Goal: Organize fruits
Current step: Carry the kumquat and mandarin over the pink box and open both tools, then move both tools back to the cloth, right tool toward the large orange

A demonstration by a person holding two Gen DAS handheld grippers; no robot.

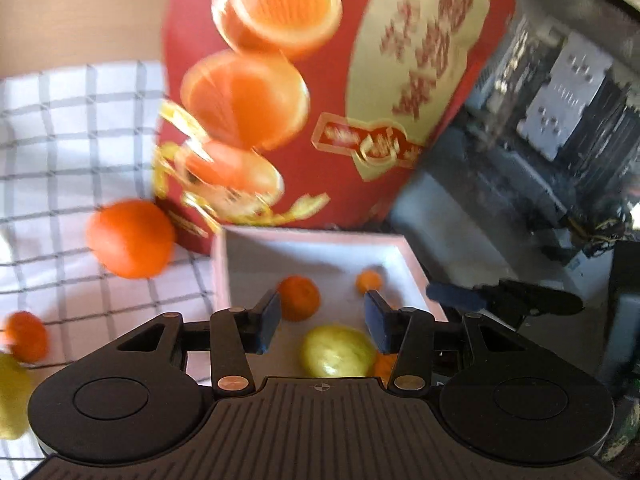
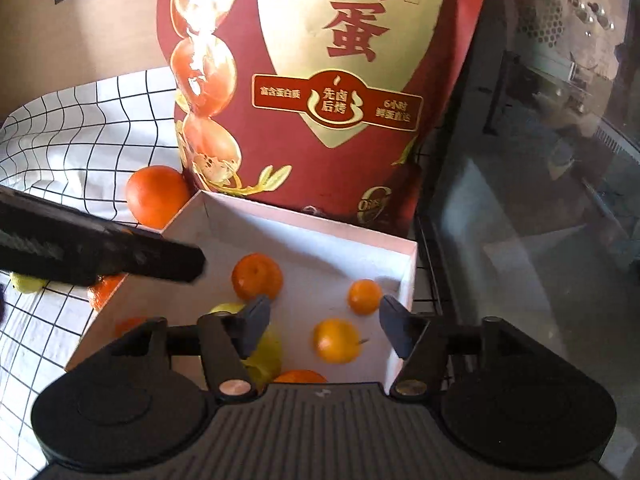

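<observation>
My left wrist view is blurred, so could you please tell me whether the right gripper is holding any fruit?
Observer: No. In the right wrist view the right gripper is open, with nothing between its pads, and it is over the white box.
Operator: Thank you. What lies directly beneath it?
Observer: A yellow-orange fruit with a short stem lies on the box floor, beside a small mandarin.

Bright daylight, warm. Heavy motion blur across the left wrist view, smearing the red bag (image 1: 320,92) print; sharp in the right wrist view. Glare on the bag's printed eggs (image 2: 202,28). Fisheye bending at edges, curving the checked cloth (image 2: 80,128).
</observation>
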